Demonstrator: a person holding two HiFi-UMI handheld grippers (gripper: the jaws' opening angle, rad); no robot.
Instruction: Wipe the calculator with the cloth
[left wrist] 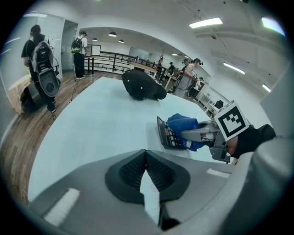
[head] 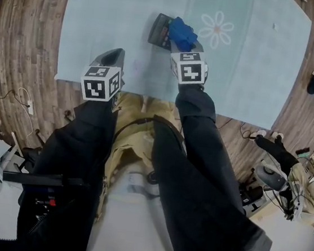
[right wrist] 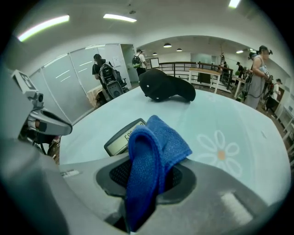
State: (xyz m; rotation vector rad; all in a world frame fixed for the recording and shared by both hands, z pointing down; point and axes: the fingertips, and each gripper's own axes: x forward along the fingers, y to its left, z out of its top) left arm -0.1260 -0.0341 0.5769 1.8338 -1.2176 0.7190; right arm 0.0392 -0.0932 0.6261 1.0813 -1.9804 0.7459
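Gripping a folded blue woven cloth (right wrist: 158,137) between their jaws, the right tongs (right wrist: 148,169) point away from the person over the pale blue-green counter (head: 103,7). The cloth bulges out past the jaw tips and lies on a dark grey, slab-shaped calculator (head: 159,30), covering its right part in the head view. In the right gripper view the calculator's display end, with digits showing, pokes out to the left of the cloth. The calculator thus lies just ahead of the right tongs' tips and partly under the cloth they hold. Whether the jaws themselves touch it cannot be made out.

The left tongs (left wrist: 147,160) are closed, their ribbed pads meeting at the tips with nothing held. They sit near the counter's near edge, to the left of the calculator and apart from it, with bare counter between.

A white daisy print (head: 216,28) marks the counter just right of the calculator. A black cap (left wrist: 140,86) rests farther back, well apart from both tongs.
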